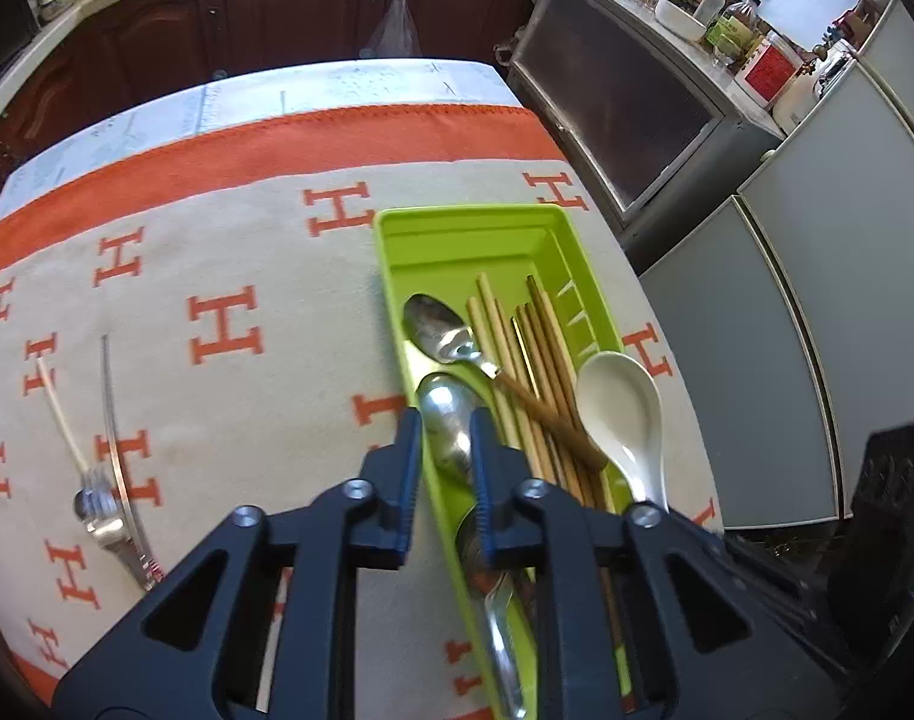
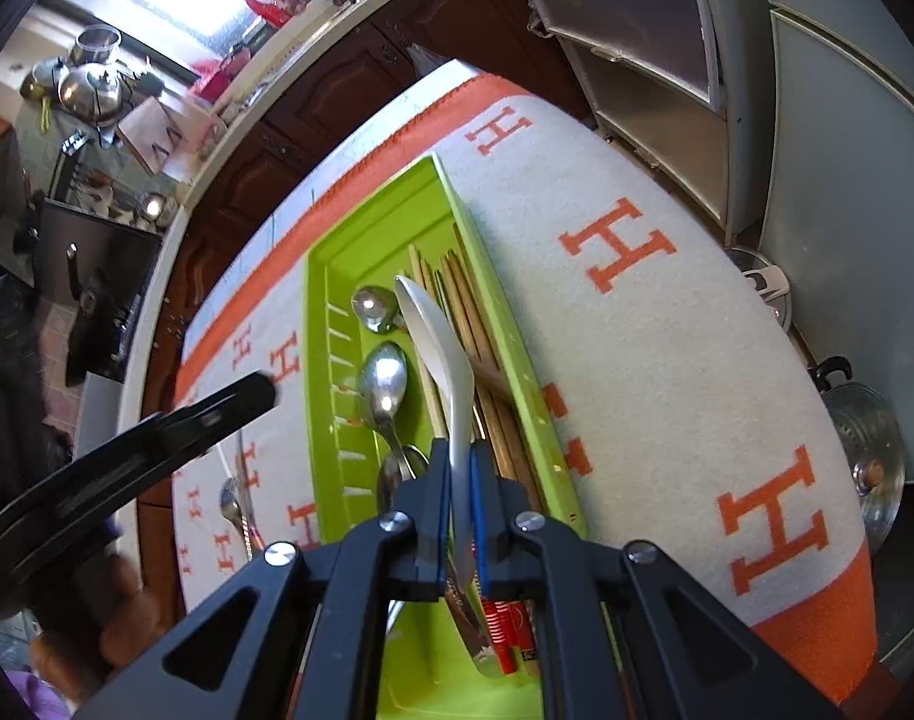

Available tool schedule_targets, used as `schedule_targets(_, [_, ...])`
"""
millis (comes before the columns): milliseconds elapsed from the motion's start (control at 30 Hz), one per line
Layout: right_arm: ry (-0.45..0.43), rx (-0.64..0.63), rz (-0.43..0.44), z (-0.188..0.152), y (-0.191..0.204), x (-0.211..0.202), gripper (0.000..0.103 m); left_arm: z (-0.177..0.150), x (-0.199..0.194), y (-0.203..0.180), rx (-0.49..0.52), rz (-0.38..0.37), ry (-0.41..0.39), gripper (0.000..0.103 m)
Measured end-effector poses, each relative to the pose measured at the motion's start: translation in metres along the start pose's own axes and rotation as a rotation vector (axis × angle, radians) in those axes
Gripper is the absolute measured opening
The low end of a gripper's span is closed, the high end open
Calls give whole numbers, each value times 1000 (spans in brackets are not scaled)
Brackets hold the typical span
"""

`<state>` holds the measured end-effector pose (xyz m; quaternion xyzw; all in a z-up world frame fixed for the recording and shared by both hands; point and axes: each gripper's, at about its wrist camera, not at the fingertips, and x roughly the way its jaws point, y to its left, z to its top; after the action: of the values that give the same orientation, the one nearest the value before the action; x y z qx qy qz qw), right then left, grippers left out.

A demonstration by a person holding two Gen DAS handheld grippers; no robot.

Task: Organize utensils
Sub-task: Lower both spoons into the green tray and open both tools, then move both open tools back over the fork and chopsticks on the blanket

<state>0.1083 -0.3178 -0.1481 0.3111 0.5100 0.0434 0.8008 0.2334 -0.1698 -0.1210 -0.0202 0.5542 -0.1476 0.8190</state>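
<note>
A green tray (image 1: 469,240) on the H-patterned cloth holds metal spoons, wooden chopsticks (image 1: 535,354) and a white ceramic spoon (image 1: 619,402). My left gripper (image 1: 446,426) hovers over the tray's left lane. Its jaws stand slightly apart on either side of a metal spoon (image 1: 448,414) that lies in the tray. In the right wrist view my right gripper (image 2: 460,450) is shut on the handle of the white spoon (image 2: 436,336). The spoon's bowl points away over the chopsticks (image 2: 463,294) in the tray (image 2: 313,324). The left gripper (image 2: 241,399) shows from the side at left.
A fork (image 1: 103,516) and a thin metal utensil (image 1: 112,420) lie on the cloth (image 1: 247,252) left of the tray. Dark cabinets stand behind the table, grey appliances (image 1: 817,300) to its right. A steel pot (image 2: 865,450) sits beyond the table's edge. A hand (image 2: 127,618) shows at lower left.
</note>
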Motion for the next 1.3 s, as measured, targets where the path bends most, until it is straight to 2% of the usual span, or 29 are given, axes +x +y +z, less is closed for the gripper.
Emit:
schedule_targets(33, [9, -8, -12, -1, 2, 3, 8, -4, -5, 2, -1, 3, -5, 25])
schedule_targets(100, [30, -26, -42, -6, 5, 7, 11, -14, -17, 10, -5, 14, -15, 29])
schedule_targets(267, [45, -64, -79, -13, 13, 6, 12, -45, -38, 37, -29, 61, -29, 29])
schedule_targets(667, [-1, -114, -138, -38, 33, -14, 13, -105, -71, 103, -112, 148, -47, 29])
schedule_targets(967, [-37, -178, -163, -51, 62, -23, 13, -131, -88, 135, -168, 160, -69, 29])
schedule_targets(1300, [-52, -277, -136, -62, 106, -21, 13, -144, -98, 157, -204, 158, -85, 29])
